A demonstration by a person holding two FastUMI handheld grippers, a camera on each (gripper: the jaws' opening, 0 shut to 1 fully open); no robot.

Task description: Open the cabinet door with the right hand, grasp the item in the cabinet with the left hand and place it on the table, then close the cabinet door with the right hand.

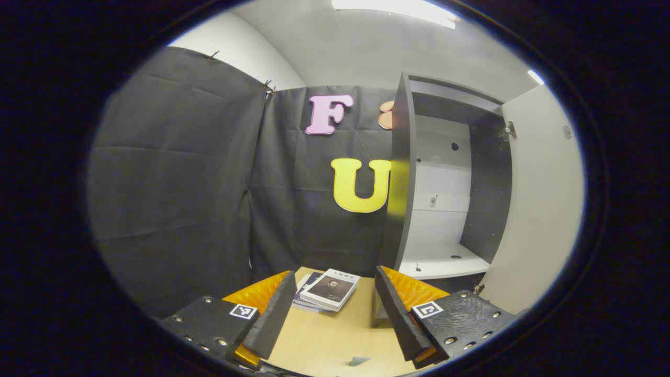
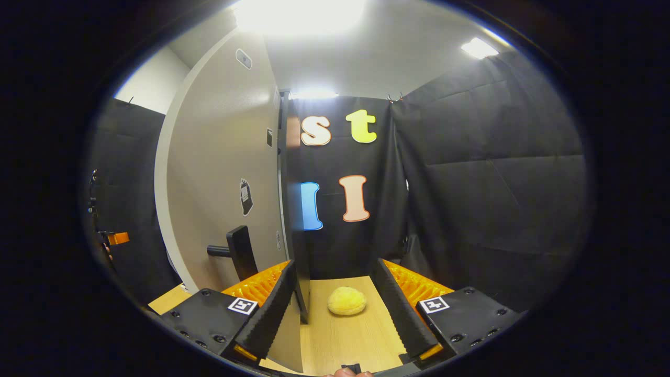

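My right gripper (image 2: 335, 314) is spread wide and empty, the pale flat cabinet door (image 2: 225, 173) swung open at ten o'clock; swinging it shut carelessly could clip its free edge. Left gripper (image 1: 335, 314) likewise wide, empty. The grey cabinet (image 1: 445, 209) looks bare inside. A stack of paperback books (image 1: 327, 289) rests on the light wooden table (image 1: 324, 340) at twelve.
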